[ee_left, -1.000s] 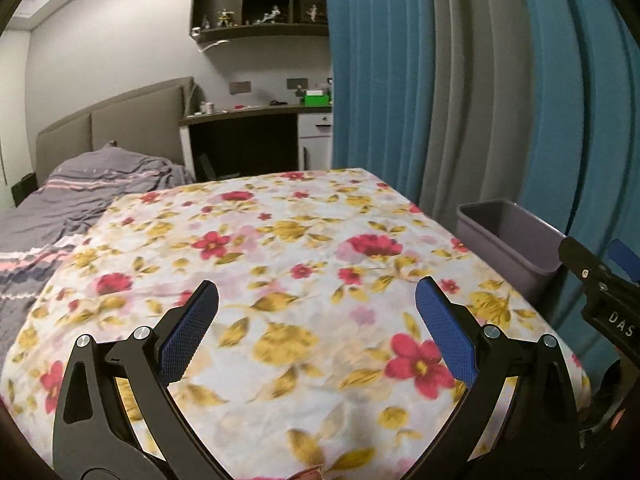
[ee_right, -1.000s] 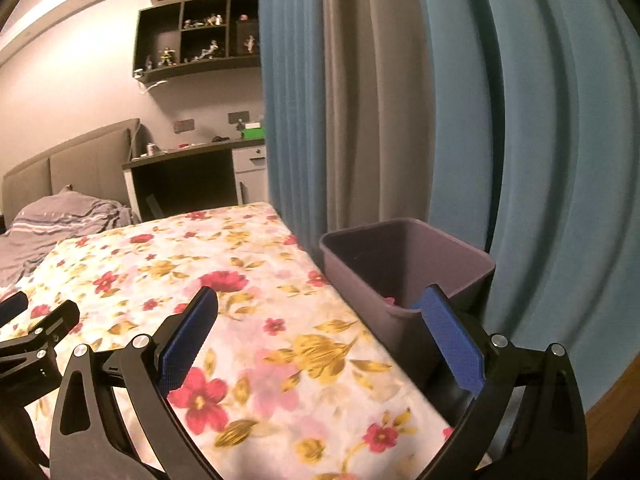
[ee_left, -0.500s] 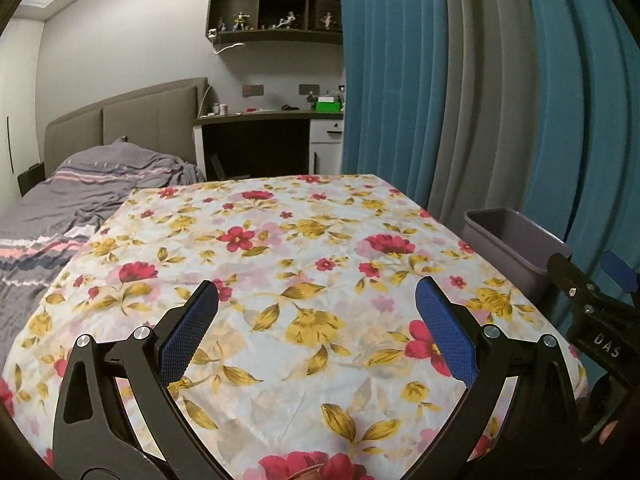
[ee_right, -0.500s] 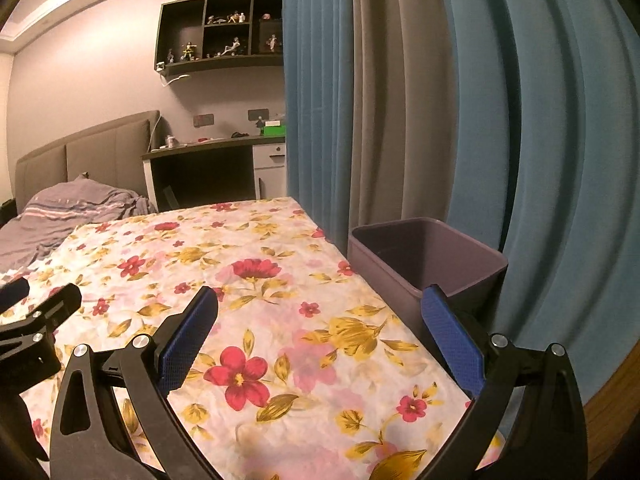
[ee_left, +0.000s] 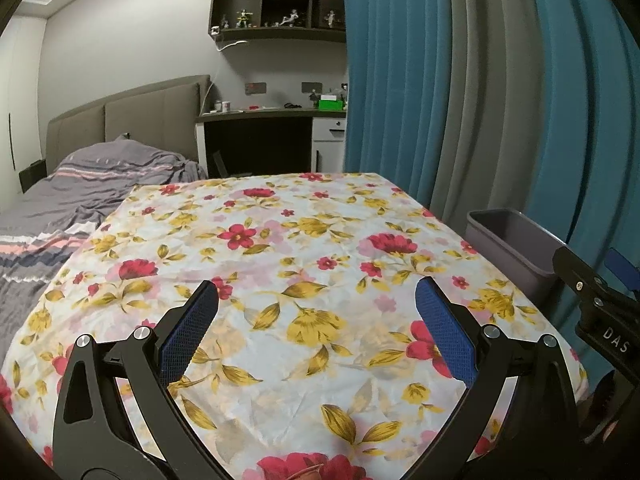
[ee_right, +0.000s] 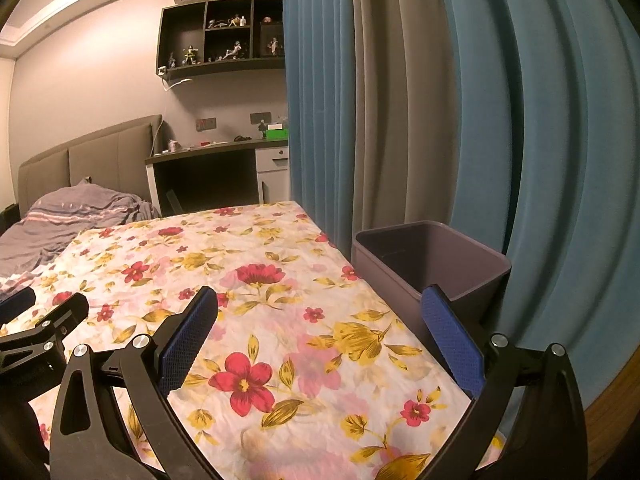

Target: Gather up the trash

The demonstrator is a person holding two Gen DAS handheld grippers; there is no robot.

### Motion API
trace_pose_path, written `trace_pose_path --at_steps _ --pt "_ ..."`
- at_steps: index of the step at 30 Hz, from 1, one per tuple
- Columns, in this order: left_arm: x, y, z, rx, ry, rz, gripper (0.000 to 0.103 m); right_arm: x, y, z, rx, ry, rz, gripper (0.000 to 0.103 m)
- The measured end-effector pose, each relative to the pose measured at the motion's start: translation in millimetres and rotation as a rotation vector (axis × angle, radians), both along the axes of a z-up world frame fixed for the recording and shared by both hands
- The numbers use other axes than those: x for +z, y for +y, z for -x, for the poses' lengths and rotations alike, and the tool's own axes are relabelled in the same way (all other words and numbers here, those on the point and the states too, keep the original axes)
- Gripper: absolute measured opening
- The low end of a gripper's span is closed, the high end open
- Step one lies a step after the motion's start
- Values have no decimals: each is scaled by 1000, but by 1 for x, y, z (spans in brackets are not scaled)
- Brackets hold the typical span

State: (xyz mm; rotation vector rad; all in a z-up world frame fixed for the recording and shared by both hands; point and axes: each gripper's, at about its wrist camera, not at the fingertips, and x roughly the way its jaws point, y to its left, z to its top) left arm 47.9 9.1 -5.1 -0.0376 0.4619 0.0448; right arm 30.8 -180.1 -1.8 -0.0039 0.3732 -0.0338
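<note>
A grey-purple trash bin (ee_right: 432, 258) stands at the right edge of the flowered table cloth (ee_right: 256, 304); it also shows in the left wrist view (ee_left: 512, 244). I see no loose trash on the cloth. My left gripper (ee_left: 316, 300) is open and empty above the near part of the cloth. My right gripper (ee_right: 320, 308) is open and empty, its right finger (ee_right: 448, 336) in front of the bin's near corner. The right gripper's body shows at the right of the left wrist view (ee_left: 600, 312), and the left gripper's body at the left of the right wrist view (ee_right: 36, 332).
Blue and grey curtains (ee_right: 480, 120) hang close behind the bin. A bed with a grey striped duvet (ee_left: 60, 208) lies to the left. A dark desk (ee_left: 260, 140) and wall shelves (ee_left: 280, 4) stand at the far end.
Both grippers have pulled back and risen a little, so more of the cloth's near edge shows. The bin now looks farther away. Both stayed open.
</note>
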Motion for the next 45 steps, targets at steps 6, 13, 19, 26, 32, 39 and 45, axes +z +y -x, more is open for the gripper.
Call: trace_pose_path --at_steps 6,13,19,26,32,39,45 --pt "0 -1 -1 -1 2 0 97 1 1 0 0 -2 -2 97" --pt "0 -2 -1 0 2 -1 97 1 2 -2 3 -2 -7 97" --pt "-1 -3 -1 -1 3 -1 97 0 1 -2 3 -1 -6 97" --pt "-1 -3 -1 -2 3 -3 97 1 2 -2 3 -3 -7 97" --pt "-1 -3 0 -5 3 0 97 1 2 -2 3 -2 -8 97" --pt "-1 -4 0 -2 5 -1 97 1 1 -2 5 -2 -9 97" --pt "-1 -4 0 -3 4 -1 97 1 3 -2 6 -2 -10 97"
